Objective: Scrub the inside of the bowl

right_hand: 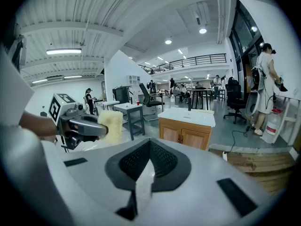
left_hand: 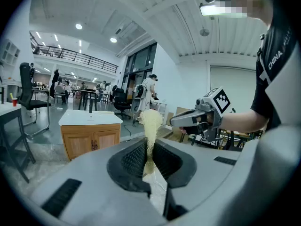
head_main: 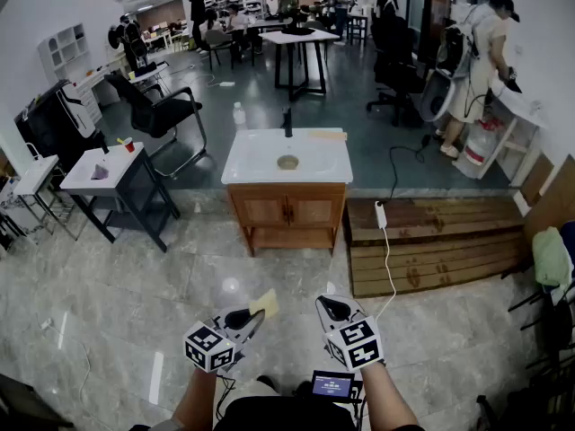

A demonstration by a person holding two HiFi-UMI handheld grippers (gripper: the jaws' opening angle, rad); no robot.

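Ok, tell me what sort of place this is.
Most likely a big open-plan office or lab used as a test space: rolling office chairs and desks, a railed mezzanine overhead, and a lone wooden sink cabinet standing free on the tiled floor, like a mock-up.

Legible: "CHINA", white letters on the person's dark sleeve (left_hand: 276, 60), upper right of left gripper view (following letters cut off). Small screen (head_main: 332, 385), lower centre of head view: unreadable.

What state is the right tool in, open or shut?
Shut and empty: in the right gripper view the right tool has its jaws together with nothing between them. The yellow sponge is clamped in the left tool.
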